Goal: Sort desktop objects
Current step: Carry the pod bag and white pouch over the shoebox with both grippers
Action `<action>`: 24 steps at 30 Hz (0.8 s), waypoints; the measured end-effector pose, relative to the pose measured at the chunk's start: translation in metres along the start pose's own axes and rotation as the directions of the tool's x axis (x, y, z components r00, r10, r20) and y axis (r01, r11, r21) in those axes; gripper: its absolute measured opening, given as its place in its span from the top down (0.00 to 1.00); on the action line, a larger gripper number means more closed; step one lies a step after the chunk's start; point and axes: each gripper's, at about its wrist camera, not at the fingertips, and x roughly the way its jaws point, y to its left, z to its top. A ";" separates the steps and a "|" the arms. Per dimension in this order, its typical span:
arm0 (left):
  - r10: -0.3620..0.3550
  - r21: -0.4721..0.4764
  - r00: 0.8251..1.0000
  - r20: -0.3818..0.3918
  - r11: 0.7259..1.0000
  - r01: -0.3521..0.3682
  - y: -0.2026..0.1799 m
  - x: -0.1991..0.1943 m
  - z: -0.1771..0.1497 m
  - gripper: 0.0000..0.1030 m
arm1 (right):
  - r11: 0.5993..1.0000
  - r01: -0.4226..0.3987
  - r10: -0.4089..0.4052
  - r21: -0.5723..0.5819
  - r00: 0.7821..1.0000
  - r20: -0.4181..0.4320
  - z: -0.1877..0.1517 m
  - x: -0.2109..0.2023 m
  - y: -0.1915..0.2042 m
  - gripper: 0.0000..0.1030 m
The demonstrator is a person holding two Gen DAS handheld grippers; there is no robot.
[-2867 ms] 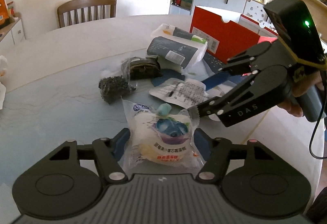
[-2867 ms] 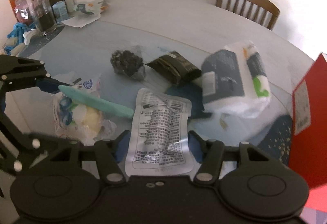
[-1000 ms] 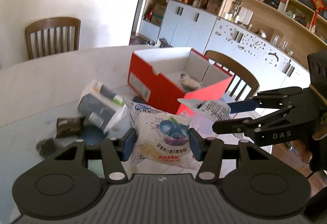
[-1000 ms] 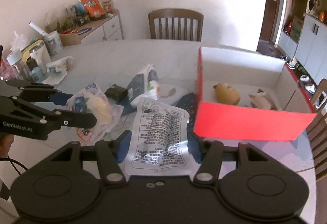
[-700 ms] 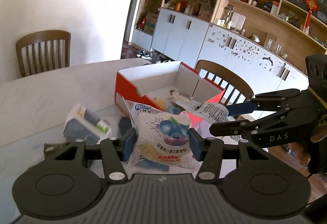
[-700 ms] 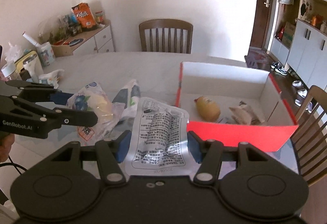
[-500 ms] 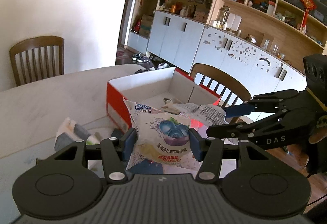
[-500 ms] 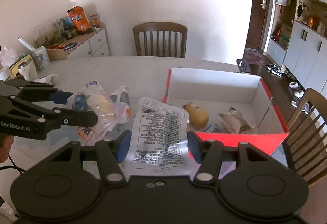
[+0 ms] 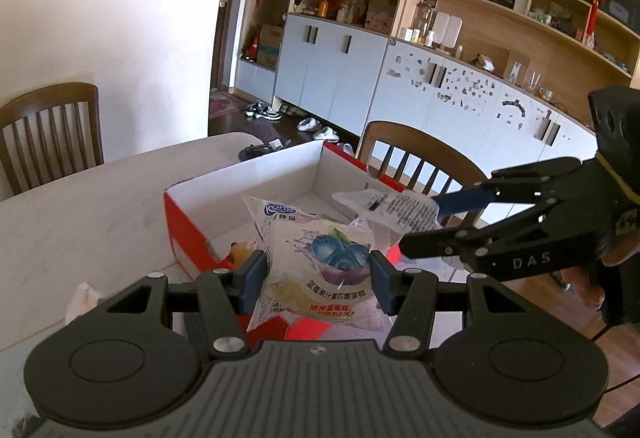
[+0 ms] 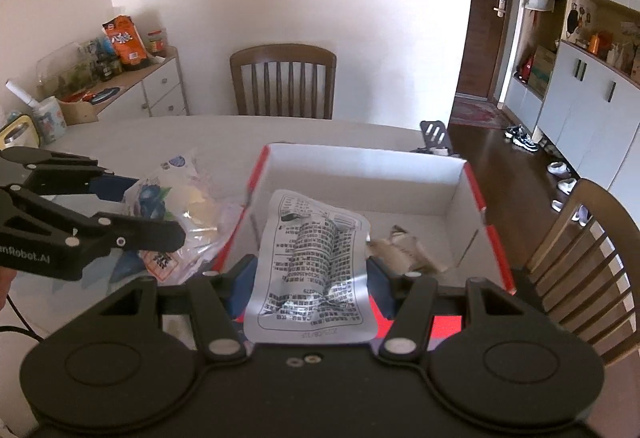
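My left gripper (image 9: 318,274) is shut on a clear blueberry cake packet (image 9: 320,258), held above the near wall of the red box (image 9: 180,222). My right gripper (image 10: 308,278) is shut on a silver foil packet (image 10: 316,262) printed with black text, which hangs over the open red box (image 10: 476,198). In the left wrist view the right gripper (image 9: 420,222) comes in from the right with the foil packet (image 9: 388,208) over the box. In the right wrist view the left gripper (image 10: 156,206) and its cake packet (image 10: 184,198) stand just left of the box.
The box has white inner walls and holds a crumpled wrapper (image 10: 404,250) and a yellowish item (image 9: 240,250). It sits on a pale round table (image 9: 80,206). Wooden chairs (image 10: 284,82) stand at the far side and at the right (image 10: 580,258). A sideboard (image 10: 120,90) carries jars and snacks.
Both grippers have carried their packets from the table's clutter across to the red box. The box now lies right under them, and the packets remain gripped.
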 end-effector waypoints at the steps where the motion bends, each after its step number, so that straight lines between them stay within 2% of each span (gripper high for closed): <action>1: 0.004 0.000 1.000 -0.004 1.000 -0.004 -0.001 0.005 0.002 0.47 | 1.000 0.004 -0.004 -0.002 1.000 0.002 0.001 0.001 -0.004 0.44; 12: 0.019 0.012 0.997 -0.072 1.000 -0.018 -0.003 0.054 0.023 0.47 | 1.000 0.010 -0.009 -0.019 1.000 0.015 0.020 0.022 -0.046 0.44; 24: 0.023 0.059 0.986 -0.163 0.998 -0.014 -0.011 0.106 0.038 0.47 | 1.000 0.001 -0.001 0.017 0.999 -0.048 0.031 0.061 -0.082 0.44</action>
